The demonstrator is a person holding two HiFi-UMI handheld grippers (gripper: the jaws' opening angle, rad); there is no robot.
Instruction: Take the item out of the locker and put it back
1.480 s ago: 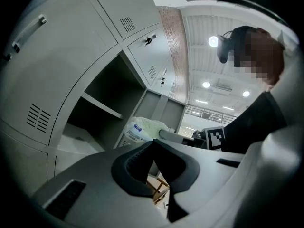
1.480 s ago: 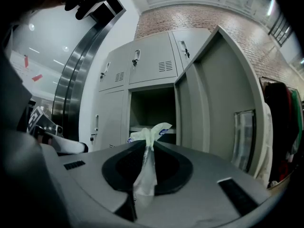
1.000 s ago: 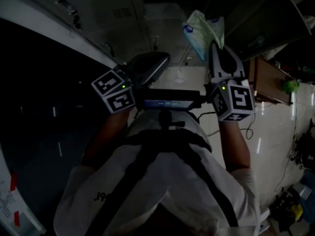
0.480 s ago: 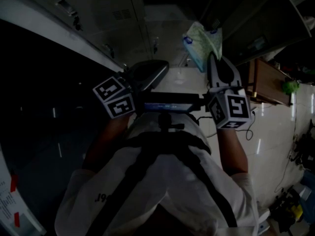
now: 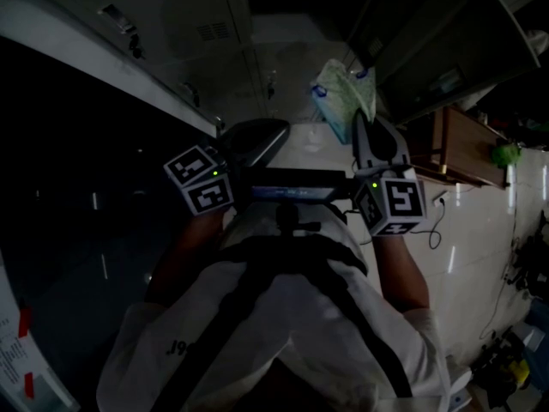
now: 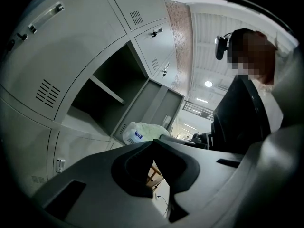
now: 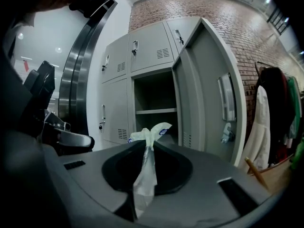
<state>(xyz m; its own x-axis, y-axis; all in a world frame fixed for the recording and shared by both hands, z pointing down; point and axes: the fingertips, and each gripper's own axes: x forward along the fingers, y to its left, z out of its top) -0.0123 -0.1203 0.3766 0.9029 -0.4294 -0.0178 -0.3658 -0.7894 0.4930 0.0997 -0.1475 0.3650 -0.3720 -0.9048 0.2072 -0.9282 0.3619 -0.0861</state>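
A soft pale-green pack in clear plastic with a blue label (image 5: 341,91) hangs in the air in front of the lockers. My right gripper (image 5: 364,125) is shut on its twisted plastic edge (image 7: 146,148), and the film trails down between the jaws. The pack's body (image 7: 153,131) pokes up past the jaw tips. Straight ahead of it stands the open locker compartment (image 7: 154,99) with one shelf. My left gripper (image 5: 257,137) is beside it to the left, shut with nothing in it (image 6: 152,141). The pack (image 6: 140,131) also shows beyond the left jaws.
The open grey locker door (image 7: 209,87) stands to the right of the compartment. Closed lockers with handles (image 7: 116,63) fill the left side. A wooden stand (image 5: 463,140) and hanging clothes (image 7: 273,108) are on the right. A cable (image 5: 437,217) lies on the pale floor.
The right gripper and the pack have drifted left and lower in the head view. The left gripper has barely shifted.
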